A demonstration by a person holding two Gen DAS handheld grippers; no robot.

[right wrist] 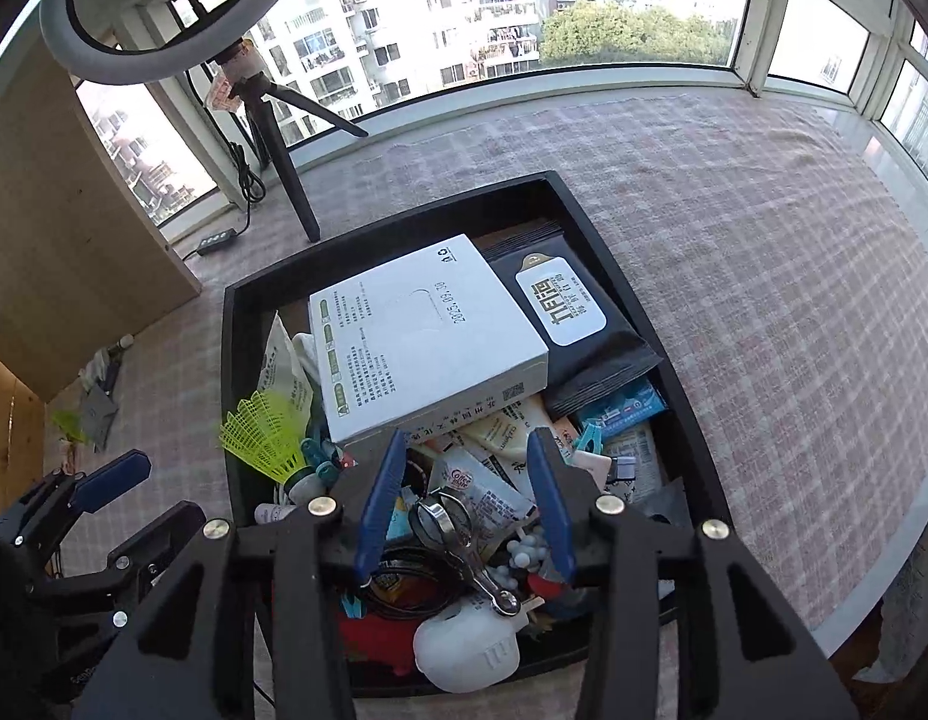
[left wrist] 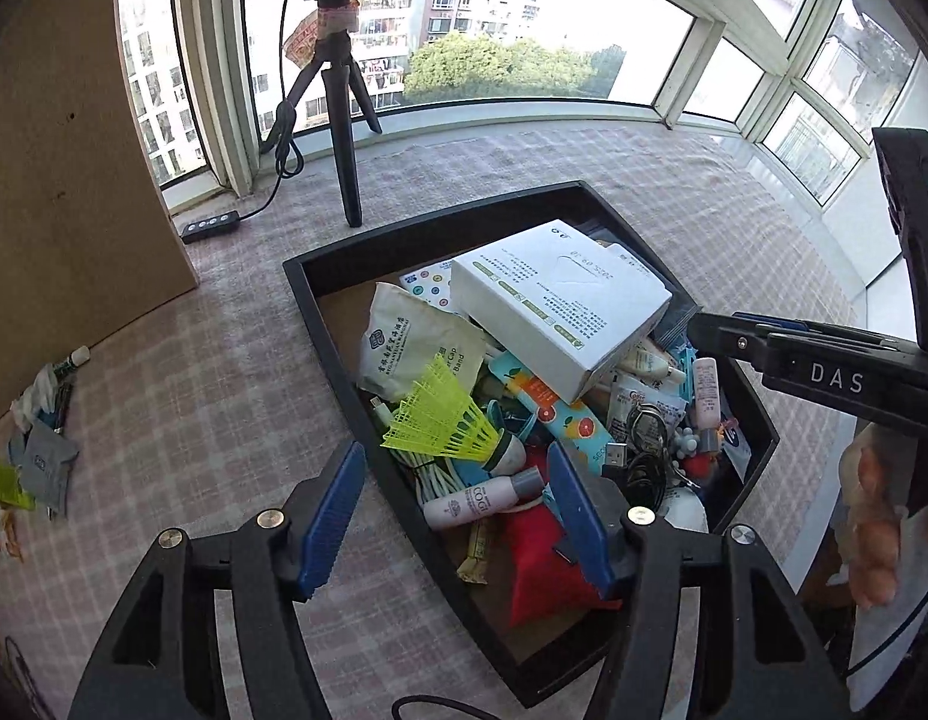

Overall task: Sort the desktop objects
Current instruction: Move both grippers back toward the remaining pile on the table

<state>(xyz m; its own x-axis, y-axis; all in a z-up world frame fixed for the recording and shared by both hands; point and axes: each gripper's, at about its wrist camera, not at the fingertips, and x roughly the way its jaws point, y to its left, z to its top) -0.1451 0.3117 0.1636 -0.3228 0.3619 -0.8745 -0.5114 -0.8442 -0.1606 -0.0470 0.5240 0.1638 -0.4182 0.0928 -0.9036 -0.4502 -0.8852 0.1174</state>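
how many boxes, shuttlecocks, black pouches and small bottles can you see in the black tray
white box: 1
yellow shuttlecock: 1
black pouch: 1
small bottles: 2, one by the shuttlecock, one at the right side
total: 5, all in the black tray

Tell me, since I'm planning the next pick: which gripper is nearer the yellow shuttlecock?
Left. The left gripper hovers just below the yellow shuttlecock; the right gripper sits farther right, over the clutter.

Heaped black tray — white box topmost; bare checked cloth rightward; tripod behind.
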